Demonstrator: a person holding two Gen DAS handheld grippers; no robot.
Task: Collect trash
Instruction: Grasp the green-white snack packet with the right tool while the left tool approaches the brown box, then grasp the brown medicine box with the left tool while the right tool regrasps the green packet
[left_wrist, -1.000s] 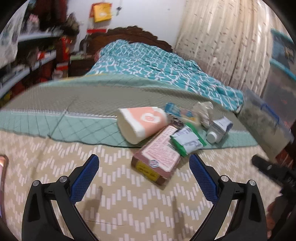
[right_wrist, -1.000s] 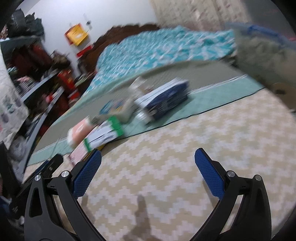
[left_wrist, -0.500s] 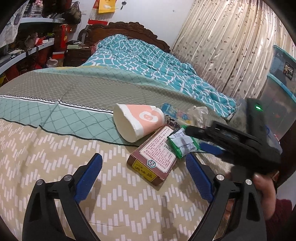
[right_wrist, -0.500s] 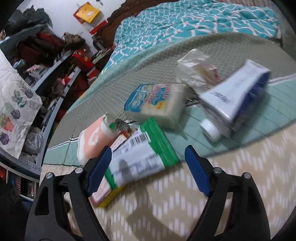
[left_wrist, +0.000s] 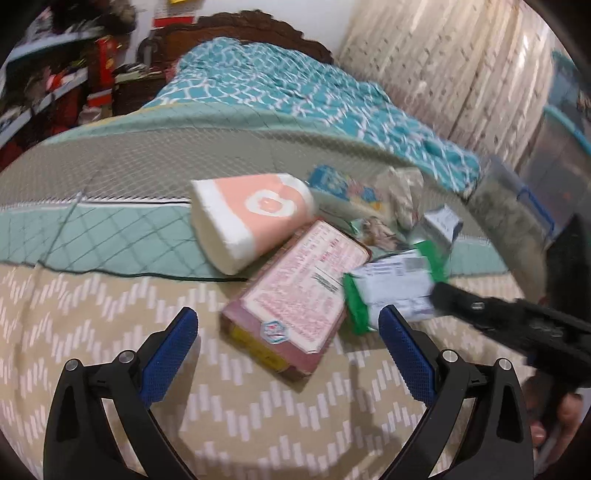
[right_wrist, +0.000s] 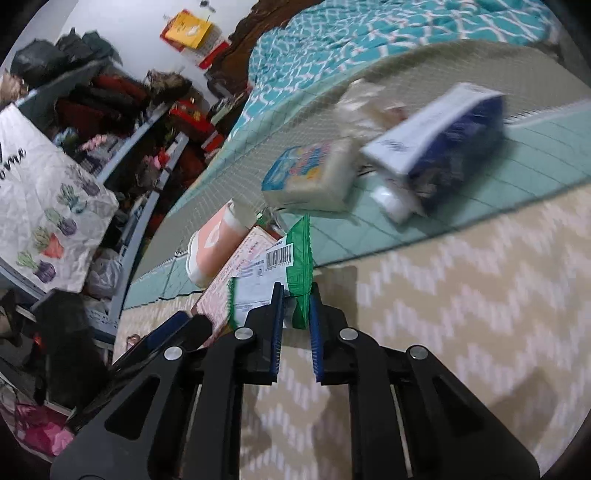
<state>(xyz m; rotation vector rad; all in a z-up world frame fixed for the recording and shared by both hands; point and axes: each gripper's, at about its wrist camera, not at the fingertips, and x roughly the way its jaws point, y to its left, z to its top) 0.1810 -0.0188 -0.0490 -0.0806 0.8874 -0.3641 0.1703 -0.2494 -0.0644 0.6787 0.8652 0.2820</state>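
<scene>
The right gripper (right_wrist: 295, 314) is clenched on the near edge of the green-and-white crinkled foil wrapper (right_wrist: 275, 273); both blue pads press the green end seam. In the left wrist view the same wrapper (left_wrist: 393, 291) lies on the bed, its left end overlapping the pink-labelled flat cardboard box (left_wrist: 299, 295), with the black body of the right gripper (left_wrist: 509, 325) reaching in from the right. The wrapper's long axis runs roughly across the left view and extends away from the right gripper's fingertips toward the box. The right gripper is therefore the holding one.

The left gripper (left_wrist: 284, 350) is released, jaws spread wide, hovering just short of the box's near corner and touching nothing.

Other litter lies behind: a peach-and-white soft tissue pack (left_wrist: 255, 218), a blue-and-cream flat packet (right_wrist: 314, 177), a crumpled clear plastic bag (left_wrist: 402, 188) and a white-and-blue carton (right_wrist: 443, 140).

No bin or bag for the trash is visible. Translucent storage tubs (left_wrist: 509, 206) stand beyond the bed's right edge; their contents cannot be made out.
</scene>
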